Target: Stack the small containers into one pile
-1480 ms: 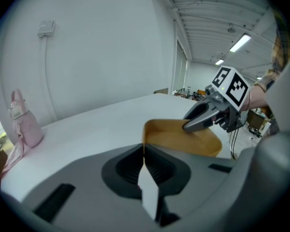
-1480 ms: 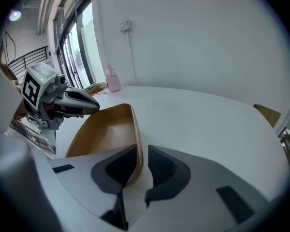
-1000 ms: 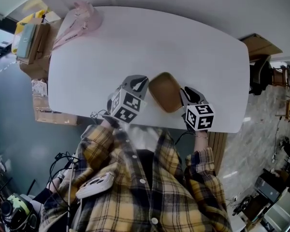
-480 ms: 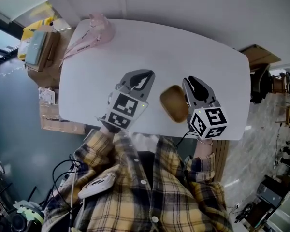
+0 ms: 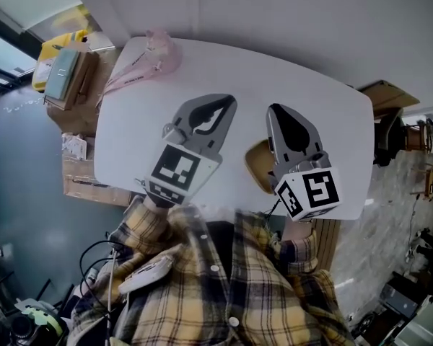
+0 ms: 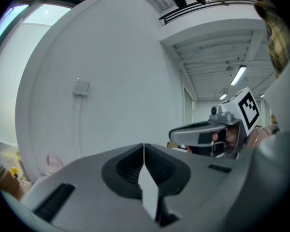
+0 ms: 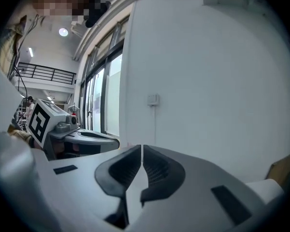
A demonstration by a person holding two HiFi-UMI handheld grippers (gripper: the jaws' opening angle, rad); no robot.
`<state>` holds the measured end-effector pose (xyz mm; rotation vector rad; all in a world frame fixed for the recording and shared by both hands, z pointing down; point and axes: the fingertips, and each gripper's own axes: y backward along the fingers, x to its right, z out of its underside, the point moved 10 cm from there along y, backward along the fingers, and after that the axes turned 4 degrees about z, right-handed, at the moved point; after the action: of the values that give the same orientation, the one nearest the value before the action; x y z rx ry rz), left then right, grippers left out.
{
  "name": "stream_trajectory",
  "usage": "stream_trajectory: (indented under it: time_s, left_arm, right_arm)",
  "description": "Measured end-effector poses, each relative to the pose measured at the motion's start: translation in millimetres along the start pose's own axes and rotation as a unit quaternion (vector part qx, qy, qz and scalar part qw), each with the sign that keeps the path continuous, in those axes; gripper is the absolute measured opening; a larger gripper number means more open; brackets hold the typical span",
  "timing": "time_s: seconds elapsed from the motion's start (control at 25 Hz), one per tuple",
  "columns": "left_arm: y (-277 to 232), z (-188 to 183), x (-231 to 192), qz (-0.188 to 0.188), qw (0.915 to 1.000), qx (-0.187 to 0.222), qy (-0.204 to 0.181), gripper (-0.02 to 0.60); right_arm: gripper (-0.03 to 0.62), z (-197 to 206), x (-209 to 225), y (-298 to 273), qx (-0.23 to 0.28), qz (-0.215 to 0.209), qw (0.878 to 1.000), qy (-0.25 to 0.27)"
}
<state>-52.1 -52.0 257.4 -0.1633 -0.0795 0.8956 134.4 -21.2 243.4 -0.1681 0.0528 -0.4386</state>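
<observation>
Head view only: brown container (image 5: 255,166) on white table (image 5: 303,85).

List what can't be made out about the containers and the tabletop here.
- Brown container: head view. The right gripper, its jaws closing on nothing, covers its right side. One container or a nested pile cannot be told.
- Container in both gripper views: out of frame, since they face the wall.
- Pink item: head view, too small and soft to identify.
- Table near edge: head view, partly hidden by the left gripper and the plaid shirt.
</observation>
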Motion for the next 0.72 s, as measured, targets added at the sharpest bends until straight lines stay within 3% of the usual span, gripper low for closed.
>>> stream_trajectory:
  time_s: [0.32, 0.72]
  left_arm:
    - [13.1, -16.5, 7.6, -0.043, 0.9977, 0.052, 0.006, 0.020]
    - [12.8, -18.1, 16.3, -0.036, 0.9973, 0.063, -0.008, 0.020]
  right_arm:
    - [0.015, -12.2, -10.8, -5.5, 0.025, -0.027, 0.999, 0.012]
    - [0.015, -8.9, -15.7, 2.9, 0.022, -0.025, 0.999, 0.027]
